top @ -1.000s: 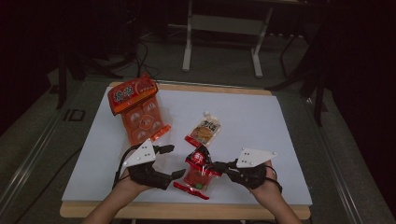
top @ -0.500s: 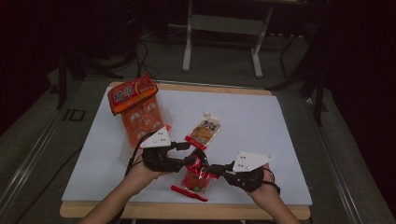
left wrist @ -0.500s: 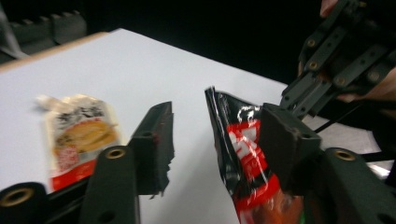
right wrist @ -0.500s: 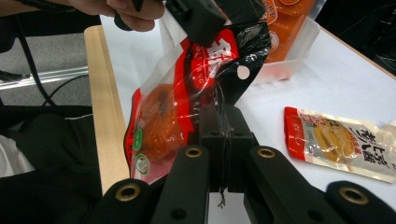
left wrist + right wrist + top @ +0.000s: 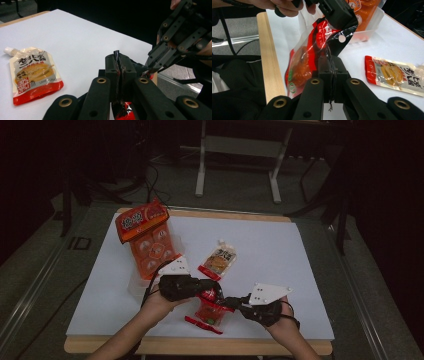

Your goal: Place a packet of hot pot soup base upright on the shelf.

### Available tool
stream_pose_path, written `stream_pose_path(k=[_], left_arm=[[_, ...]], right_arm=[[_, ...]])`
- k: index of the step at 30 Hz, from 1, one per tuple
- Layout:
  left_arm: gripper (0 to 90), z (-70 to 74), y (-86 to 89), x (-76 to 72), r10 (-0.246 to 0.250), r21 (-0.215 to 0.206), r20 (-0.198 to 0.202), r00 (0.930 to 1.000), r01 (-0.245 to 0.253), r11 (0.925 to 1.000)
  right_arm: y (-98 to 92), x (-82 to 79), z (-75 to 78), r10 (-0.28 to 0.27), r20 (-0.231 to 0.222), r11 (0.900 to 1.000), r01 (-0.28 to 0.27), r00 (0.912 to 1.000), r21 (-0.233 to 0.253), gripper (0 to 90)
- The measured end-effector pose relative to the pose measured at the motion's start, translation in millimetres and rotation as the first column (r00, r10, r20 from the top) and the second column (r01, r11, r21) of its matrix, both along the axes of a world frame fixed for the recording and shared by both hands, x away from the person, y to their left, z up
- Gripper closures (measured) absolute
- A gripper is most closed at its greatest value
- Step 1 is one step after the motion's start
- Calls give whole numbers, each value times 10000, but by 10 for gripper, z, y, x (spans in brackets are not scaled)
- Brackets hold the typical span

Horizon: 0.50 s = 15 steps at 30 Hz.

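Two grippers pinch one red snack bag near the table's front edge: the left gripper and the right gripper both clamp its top. One spouted pouch lies beyond; one orange pack, seemingly in a tray

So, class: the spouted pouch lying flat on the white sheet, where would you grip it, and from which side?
Take the spouted pouch by its red bottom seam, coming in low from the person's side of the table. It lies flat, so only an edge offers purchase; that seam is thin, wide and points toward the tools, while the white cap at the far end is small and rounded, likely to slip.
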<state>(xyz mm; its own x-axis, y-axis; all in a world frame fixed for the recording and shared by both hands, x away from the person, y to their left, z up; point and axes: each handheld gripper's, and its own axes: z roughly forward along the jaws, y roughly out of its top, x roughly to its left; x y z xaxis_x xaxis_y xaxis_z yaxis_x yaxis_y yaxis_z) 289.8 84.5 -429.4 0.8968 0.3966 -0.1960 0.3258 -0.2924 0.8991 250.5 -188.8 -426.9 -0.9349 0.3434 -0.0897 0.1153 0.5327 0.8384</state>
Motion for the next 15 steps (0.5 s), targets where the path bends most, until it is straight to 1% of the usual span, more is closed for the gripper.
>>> stream_pose_path(k=[1, 5, 10, 11, 15], left_arm=[[885, 14, 6, -7, -3, -28, 114, 9999, 3, 10000], [888, 84, 23, -42, 56, -176, 298, 9995, -51, 9998], [889, 165, 45, -73, 14, -411, 449, 9990, 4, 9992], [889, 176, 47, -82, 19, -443, 541, 9985, 5, 9990], [890, 224, 55, -105, -70, -600, 655, 9978, 109, 9981]], right_arm=[[-1, -2, 0, -30, 22, 10000, 30, 10000, 58, 876], [-20, 7, 23, -101, 63, 9996, 100, 9999, 277, 853], [-42, 10, 34, -285, 130, 9986, 279, 9995, 458, 808], [-49, 13, 32, -317, 112, 9981, 311, 9994, 527, 795], [-79, 38, 26, -497, -43, 9961, 499, 9988, 727, 761]])
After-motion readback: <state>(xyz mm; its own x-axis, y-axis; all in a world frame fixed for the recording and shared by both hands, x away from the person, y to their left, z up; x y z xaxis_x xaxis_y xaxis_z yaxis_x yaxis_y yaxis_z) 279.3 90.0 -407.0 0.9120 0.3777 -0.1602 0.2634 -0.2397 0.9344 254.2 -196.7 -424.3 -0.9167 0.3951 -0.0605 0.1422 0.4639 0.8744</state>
